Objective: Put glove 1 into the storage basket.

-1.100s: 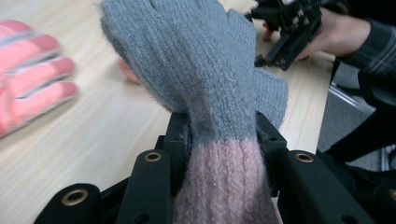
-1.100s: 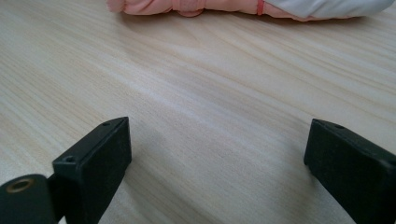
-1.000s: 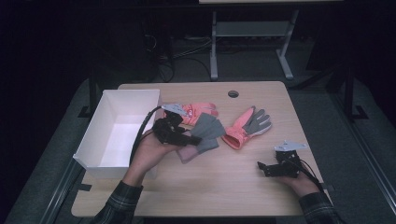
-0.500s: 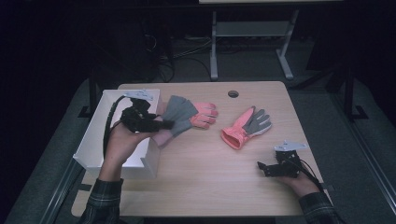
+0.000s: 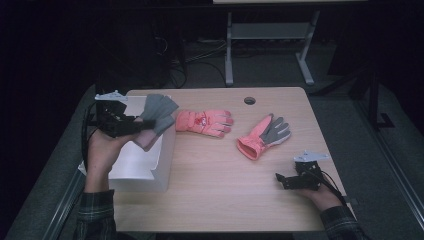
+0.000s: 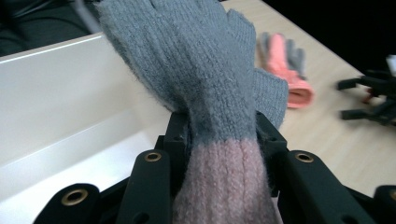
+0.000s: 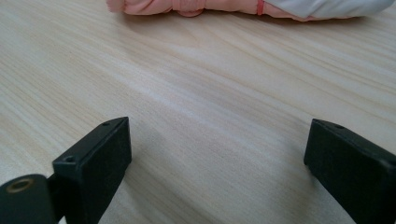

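Observation:
A grey knit glove [image 5: 158, 112] [image 6: 196, 65] with a pink cuff is pinched at the wrist by my left gripper [image 5: 137, 126] [image 6: 219, 135], held in the air above the white box [image 5: 150, 160] [image 6: 60, 116] at the table's left. Two pink ski gloves with grey palms lie on the table, one in the middle [image 5: 204, 121], one further right [image 5: 262, 136] [image 6: 285, 65]. My right gripper [image 5: 281, 180] [image 7: 219, 154] rests low over bare wood at the front right, jaws wide open with nothing between them.
The wooden table [image 5: 225, 190] has a round cable hole [image 5: 249, 100] near its far edge. A metal stand [image 5: 270, 35] and cables sit on the dark floor behind. In the left gripper view the right gripper [image 6: 369, 98] shows far off.
My left gripper carried the grey glove leftward from the table's middle to above the white box. The right gripper stayed where it was.

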The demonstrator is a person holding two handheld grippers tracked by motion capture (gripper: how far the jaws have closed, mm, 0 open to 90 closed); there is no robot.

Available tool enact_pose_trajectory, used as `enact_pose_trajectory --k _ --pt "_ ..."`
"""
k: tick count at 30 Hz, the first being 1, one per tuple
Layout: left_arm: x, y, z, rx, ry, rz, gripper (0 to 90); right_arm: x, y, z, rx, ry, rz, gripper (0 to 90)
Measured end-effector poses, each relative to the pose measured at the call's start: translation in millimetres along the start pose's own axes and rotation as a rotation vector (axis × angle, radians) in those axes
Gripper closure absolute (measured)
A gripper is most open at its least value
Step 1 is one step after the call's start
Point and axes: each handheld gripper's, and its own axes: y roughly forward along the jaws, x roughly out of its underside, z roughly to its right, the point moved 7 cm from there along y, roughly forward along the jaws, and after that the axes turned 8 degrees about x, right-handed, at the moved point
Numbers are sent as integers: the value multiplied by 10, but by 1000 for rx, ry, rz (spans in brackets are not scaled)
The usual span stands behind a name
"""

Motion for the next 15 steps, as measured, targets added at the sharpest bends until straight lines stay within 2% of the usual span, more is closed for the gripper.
enact_pose_trajectory --k 7,11,15 --pt "132 -112 -356 -101 -66 10 645 0 0 1 0 0 0 68" --pt "237 -27 -519 -137 -95 -9 644 0 0 1 0 -1 0 68" --pt "385 109 -705 -186 -128 -55 643 0 0 1 0 -1 0 68"
